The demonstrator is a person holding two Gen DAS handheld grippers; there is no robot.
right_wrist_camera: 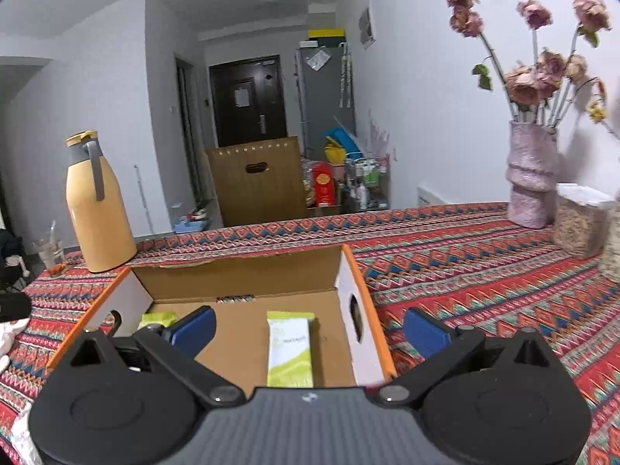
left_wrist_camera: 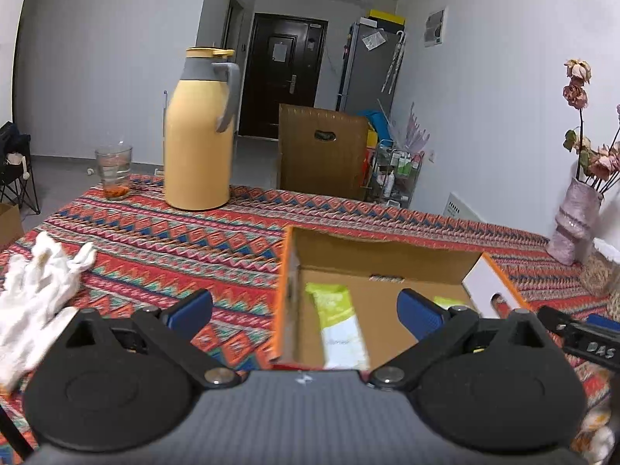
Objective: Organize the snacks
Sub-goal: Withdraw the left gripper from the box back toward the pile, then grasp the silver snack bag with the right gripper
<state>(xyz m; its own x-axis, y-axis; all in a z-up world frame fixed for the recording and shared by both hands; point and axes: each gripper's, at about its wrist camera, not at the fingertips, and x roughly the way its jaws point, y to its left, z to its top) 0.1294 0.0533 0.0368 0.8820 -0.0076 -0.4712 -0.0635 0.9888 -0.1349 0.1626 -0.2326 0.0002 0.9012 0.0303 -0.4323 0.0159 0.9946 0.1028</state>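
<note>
The left tool (left_wrist_camera: 304,312) stands wide open with nothing between its blue pads (left_wrist_camera: 190,312), hanging over the near left wall of the open cardboard box (left_wrist_camera: 285,290); one pad lies outside the box over the patterned cloth, the other over the box floor. The right tool (right_wrist_camera: 308,327) is likewise spread wide and empty, its left pad above the box floor and its right pad outside the right wall of the box (right_wrist_camera: 362,290) (the wall with the oval hand hole).

Inside the box, two green-and-white snack packets lie flat on the brown floor. One packet (right_wrist_camera: 290,350) rests toward the right half of the box, lengthwise, near the right wall but apart from it. The second packet (right_wrist_camera: 155,319) sits at the left side of the box, mostly hidden behind the right tool's left finger; in the left wrist view it is the long one (left_wrist_camera: 341,327) just inside the left wall.

The box stands on the bench (left_wrist_camera: 155,240), which is covered by a red zigzag cloth. Left of the box lies a crumpled white cloth (left_wrist_camera: 35,290). Beyond the box to the left stand a yellow thermos jug (left_wrist_camera: 197,135) and a glass (left_wrist_camera: 113,172). Right of the box, against the wall, stands a pink vase (right_wrist_camera: 531,178) of dried roses, with a clear container (right_wrist_camera: 579,219) just beside it.
</note>
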